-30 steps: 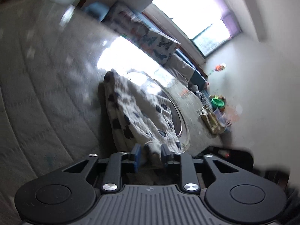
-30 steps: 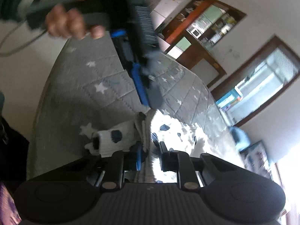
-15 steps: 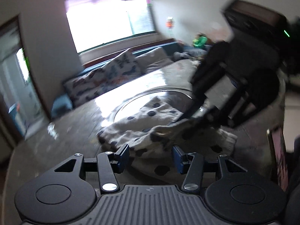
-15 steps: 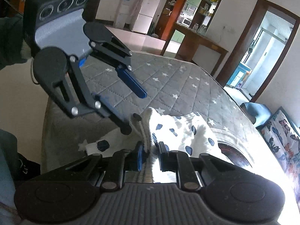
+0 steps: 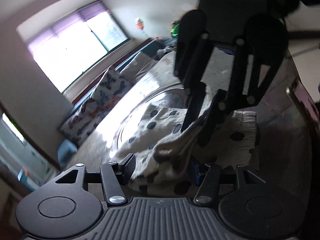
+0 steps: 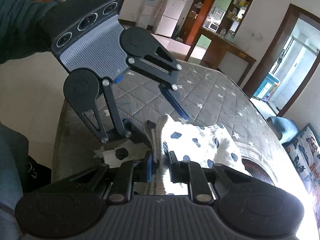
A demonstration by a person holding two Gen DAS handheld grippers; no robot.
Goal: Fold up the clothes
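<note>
Nearest to us in the right wrist view, our right claw (image 6: 161, 167) has a bunched edge of the spotted garment (image 6: 202, 142) between its fingers; the jaws stand close together and appear clamped on that edge, which rises as a ridge straight ahead of the claw. Just beyond it, our left claw (image 6: 160, 118) hangs with its fingers spread wide apart, holding nothing, one fingertip low beside the ridge and the other above it. So the raised edge lies between the left claw's fingers, and we judge that the coming move turns on this: the left claw is placed to close on the same edge right next to the right claw's grip.

In the left wrist view the cloth fills the gap between the spread fingers, and the right claw comes down onto it from above.

Farther out, the rest of the garment lies flat on the bed (image 6: 210, 92), its long axis running away from us toward the patterned cushions (image 6: 308, 160). Beyond stand a fridge (image 6: 170, 14) and shelves.
</note>
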